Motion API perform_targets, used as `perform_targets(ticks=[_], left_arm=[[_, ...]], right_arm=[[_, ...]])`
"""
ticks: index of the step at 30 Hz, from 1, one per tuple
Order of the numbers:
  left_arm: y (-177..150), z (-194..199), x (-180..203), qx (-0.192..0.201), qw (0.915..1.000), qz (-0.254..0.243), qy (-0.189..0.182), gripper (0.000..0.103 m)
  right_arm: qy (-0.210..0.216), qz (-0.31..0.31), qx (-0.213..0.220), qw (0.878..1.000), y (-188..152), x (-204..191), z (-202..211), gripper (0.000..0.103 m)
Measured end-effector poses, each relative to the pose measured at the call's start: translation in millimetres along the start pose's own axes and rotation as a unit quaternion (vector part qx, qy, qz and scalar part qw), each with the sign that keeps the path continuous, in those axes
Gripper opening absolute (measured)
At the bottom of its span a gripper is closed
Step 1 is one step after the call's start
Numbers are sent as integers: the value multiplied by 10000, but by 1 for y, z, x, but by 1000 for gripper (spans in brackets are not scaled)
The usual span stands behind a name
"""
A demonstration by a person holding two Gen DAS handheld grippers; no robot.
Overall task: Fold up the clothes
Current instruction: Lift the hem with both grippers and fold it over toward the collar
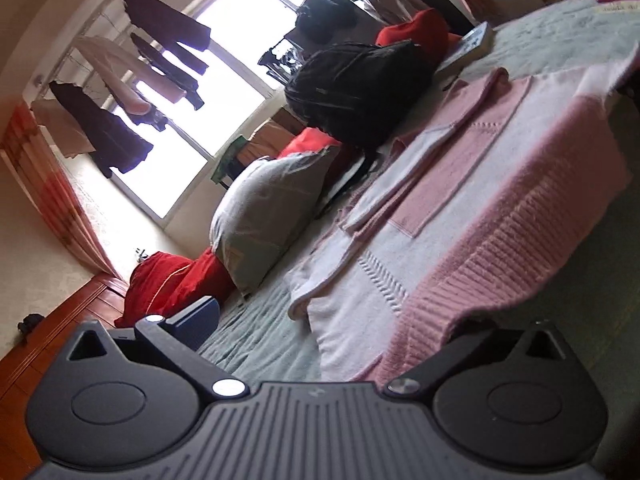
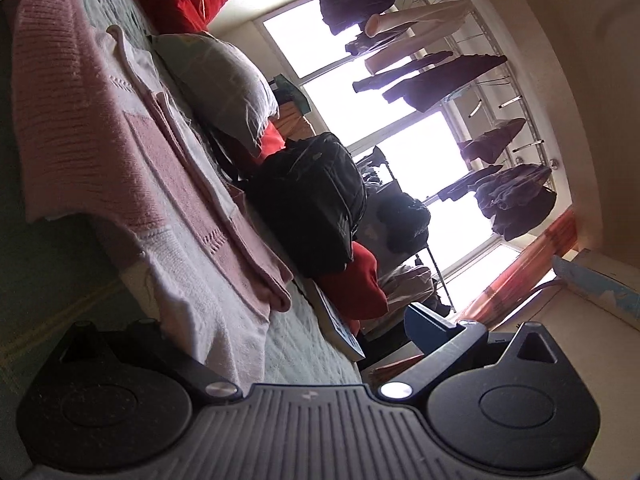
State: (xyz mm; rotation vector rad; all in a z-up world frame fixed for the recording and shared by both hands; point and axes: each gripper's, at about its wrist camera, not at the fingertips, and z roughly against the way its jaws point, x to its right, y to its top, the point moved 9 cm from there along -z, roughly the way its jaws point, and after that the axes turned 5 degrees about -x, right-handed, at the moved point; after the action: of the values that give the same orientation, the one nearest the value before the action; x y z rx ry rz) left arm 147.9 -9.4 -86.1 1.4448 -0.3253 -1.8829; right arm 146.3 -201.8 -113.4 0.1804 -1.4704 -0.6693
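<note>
One pink-and-white knit sweater (image 1: 460, 216) lying spread on pale green bedspread (image 1: 256, 340), directly ahead of both grippers, hem hanging over bed edge. Left gripper (image 1: 332, 328): fingers spread wide, one blue pad (image 1: 200, 320) showing, other finger hiding under ribbed hem. Right gripper (image 2: 280, 332): also spread, one finger under white sleeve edge. Beyond sweater: grey pillow (image 1: 272, 208), black backpack (image 1: 356, 92), red cushion (image 1: 172, 288), laundry hanging at window (image 1: 224, 92).
</note>
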Motion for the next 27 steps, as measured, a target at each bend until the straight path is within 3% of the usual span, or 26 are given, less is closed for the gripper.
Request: perform_targets(ticks=[13, 27], left_arm=[[26, -27, -17, 260, 9989, -354, 159, 103], [60, -106, -37, 259, 9983, -287, 434, 103]], right_arm=[[-124, 207, 201, 9995, 23, 16, -27, 103], [-297, 321, 366, 9984, 62, 25, -104, 103]])
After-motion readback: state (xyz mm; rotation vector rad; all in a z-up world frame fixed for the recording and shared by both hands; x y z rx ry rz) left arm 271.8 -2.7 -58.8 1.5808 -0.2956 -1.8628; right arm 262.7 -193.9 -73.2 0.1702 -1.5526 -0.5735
